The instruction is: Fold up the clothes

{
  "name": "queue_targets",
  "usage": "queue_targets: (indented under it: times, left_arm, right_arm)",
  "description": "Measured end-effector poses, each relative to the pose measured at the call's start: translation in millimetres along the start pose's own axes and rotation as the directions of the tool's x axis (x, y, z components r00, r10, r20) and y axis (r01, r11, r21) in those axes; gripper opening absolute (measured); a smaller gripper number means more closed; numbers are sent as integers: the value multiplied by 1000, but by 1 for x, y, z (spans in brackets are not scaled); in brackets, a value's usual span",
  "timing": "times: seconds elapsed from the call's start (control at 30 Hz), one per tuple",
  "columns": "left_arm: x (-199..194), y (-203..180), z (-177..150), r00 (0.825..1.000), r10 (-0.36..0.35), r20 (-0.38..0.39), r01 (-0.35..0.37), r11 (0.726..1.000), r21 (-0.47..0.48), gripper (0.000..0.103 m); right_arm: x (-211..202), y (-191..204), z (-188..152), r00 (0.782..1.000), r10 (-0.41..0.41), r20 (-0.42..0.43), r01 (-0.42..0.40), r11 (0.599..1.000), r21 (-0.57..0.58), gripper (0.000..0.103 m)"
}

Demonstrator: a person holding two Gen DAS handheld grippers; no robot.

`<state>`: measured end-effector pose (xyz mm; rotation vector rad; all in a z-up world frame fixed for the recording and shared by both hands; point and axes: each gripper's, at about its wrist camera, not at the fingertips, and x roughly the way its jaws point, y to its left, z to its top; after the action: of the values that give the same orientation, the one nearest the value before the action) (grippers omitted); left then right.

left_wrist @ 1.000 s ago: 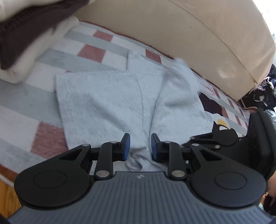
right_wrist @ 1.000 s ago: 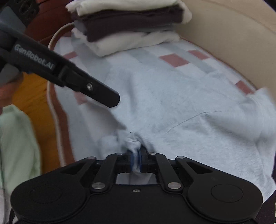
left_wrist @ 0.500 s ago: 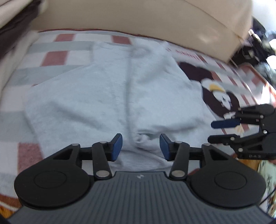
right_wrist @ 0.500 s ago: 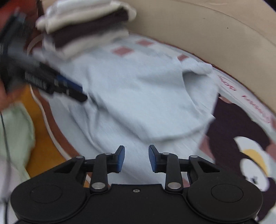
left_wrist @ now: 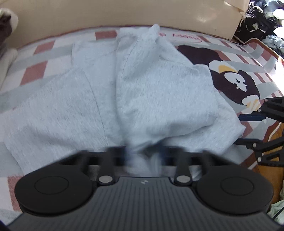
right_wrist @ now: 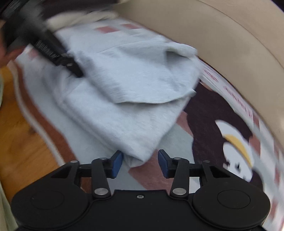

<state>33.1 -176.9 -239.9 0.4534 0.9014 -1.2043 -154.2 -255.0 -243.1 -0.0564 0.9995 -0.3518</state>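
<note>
The light grey garment [left_wrist: 145,92] lies partly folded on the patterned rug [left_wrist: 236,58], just in front of the beige sofa [left_wrist: 124,12]. The left gripper [left_wrist: 144,156] is closing on a bunched bit of the garment's near edge, likely to drag that side over. The right gripper [right_wrist: 140,163] is opening, its blue pads [right_wrist: 116,164] straddling the garment's corner without pinching it, so this corner seems free to settle flat.

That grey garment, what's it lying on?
The grey garment lies on a checked rug with a cartoon penguin. Whatever pattern lies directly beneath the fabric is covered.
</note>
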Motion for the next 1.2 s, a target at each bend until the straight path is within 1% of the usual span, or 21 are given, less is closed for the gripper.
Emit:
queue_targets:
  times: [0.07,0.13,0.17,0.2,0.3,0.4,0.47,0.6,0.67,0.7,0.73,0.77,0.83,0.87,0.93,0.97,1.0,1.03,1.1,1.17,1.2]
  left_arm:
    - [-15,5,5,999,0,53,3,998,-57,7]
    - [-39,13,7,992,4,125,12,991,-131,7]
    - [-50,17,6,988,20,151,6,986,-170,7]
    - [-60,21,4,984,40,173,-4,978,-208,7]
    - [-49,26,-7,994,88,68,-68,965,-252,7]
    - [-30,30,-16,993,112,-24,-114,960,-254,7]
    - [-27,32,-14,994,107,-25,-109,963,-248,8]
    - [-37,42,-13,998,68,-1,-65,952,-298,9]
    - [-36,48,-17,996,75,-49,-87,948,-307,19]
    - [-35,51,-19,994,80,-77,-100,945,-310,24]
    - [-35,54,-21,991,85,-104,-113,943,-313,35]
    - [-39,58,-22,992,77,-104,-107,940,-323,41]
    - [-52,66,-24,995,55,-83,-81,934,-348,42]
    - [-57,67,-23,996,60,-68,-80,937,-340,42]
    - [-67,66,-20,996,82,-32,-87,947,-310,42]
    - [-71,64,-18,993,117,-18,-117,952,-283,42]
    - [-74,61,-16,987,160,-4,-156,956,-250,42]
    - [-78,58,-15,977,212,6,-206,954,-218,42]
    - [-83,69,-21,977,212,16,-201,947,-250,42]
    - [-87,81,-29,981,194,27,-178,939,-296,42]
    - [-90,88,-33,982,185,32,-166,933,-319,42]
  right_arm:
    - [1,-8,-4,1000,7,30,-11,993,116,47]
    - [2,-12,-10,998,10,56,-21,981,195,45]
    - [1,-13,-12,998,12,64,-26,977,213,39]
    - [0,-12,-12,998,14,66,-28,975,218,29]
    - [1,-12,-13,998,33,63,-47,969,242,16]
    - [2,-10,-12,998,36,56,-50,961,271,12]
    - [2,-10,-12,998,36,56,-50,961,274,12]
    - [2,-12,-15,998,45,51,-58,956,287,12]
    - [1,-14,-15,998,48,36,-56,960,275,13]
    - [-1,-14,-12,998,57,8,-57,964,259,16]
    - [-1,-17,-8,996,89,-30,-79,967,240,17]
    - [-3,-22,-3,986,143,-79,-124,969,214,19]
    - [-21,-33,9,967,247,-63,-231,953,195,20]
    - [-30,-38,15,953,298,-56,-283,941,185,26]
    - [-46,-50,28,926,373,64,-377,891,255,41]
    - [-43,-53,34,904,415,105,-427,850,309,53]
    - [-40,-55,40,879,454,149,-475,803,359,55]
    - [-31,-54,45,865,475,161,-497,772,397,55]
    - [-2,-45,55,852,505,136,-504,724,470,55]
    - [25,-39,60,849,515,118,-486,673,557,55]
    - [39,-37,60,837,534,119,-486,625,611,55]
